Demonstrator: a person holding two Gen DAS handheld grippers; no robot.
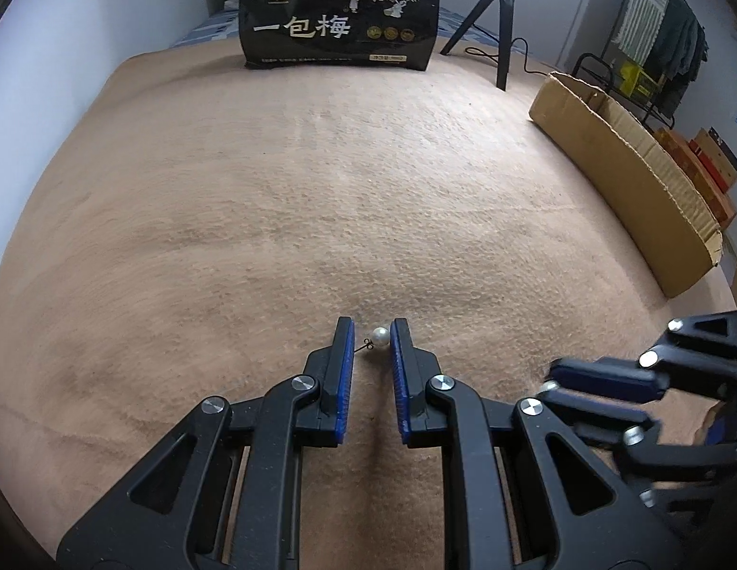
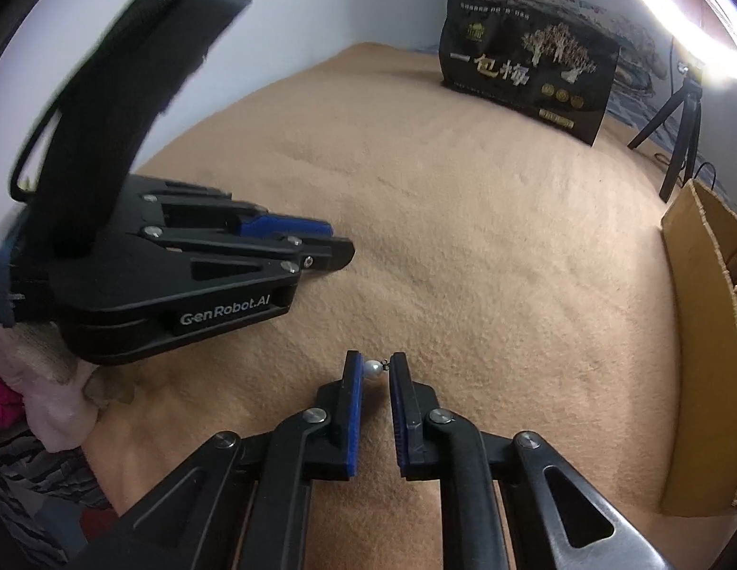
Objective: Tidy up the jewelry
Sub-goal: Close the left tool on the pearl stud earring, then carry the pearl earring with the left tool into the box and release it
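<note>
In the left wrist view a white pearl earring (image 1: 380,335) with a small dark hook is pinched between the blue-padded tips of my left gripper (image 1: 372,338), just above the tan blanket (image 1: 321,190). In the right wrist view a second pearl earring (image 2: 373,368) is pinched crosswise between the tips of my right gripper (image 2: 374,370). The right gripper also shows in the left wrist view (image 1: 549,387) at the lower right, with a pearl (image 1: 550,385) at its tips. The left gripper shows in the right wrist view (image 2: 335,242) at the left.
A black snack bag (image 1: 340,19) stands at the blanket's far edge. A black tripod (image 1: 496,14) stands to its right. An open cardboard box (image 1: 625,161) lies along the right side. Pink and white cloth (image 2: 45,403) lies at the lower left in the right wrist view.
</note>
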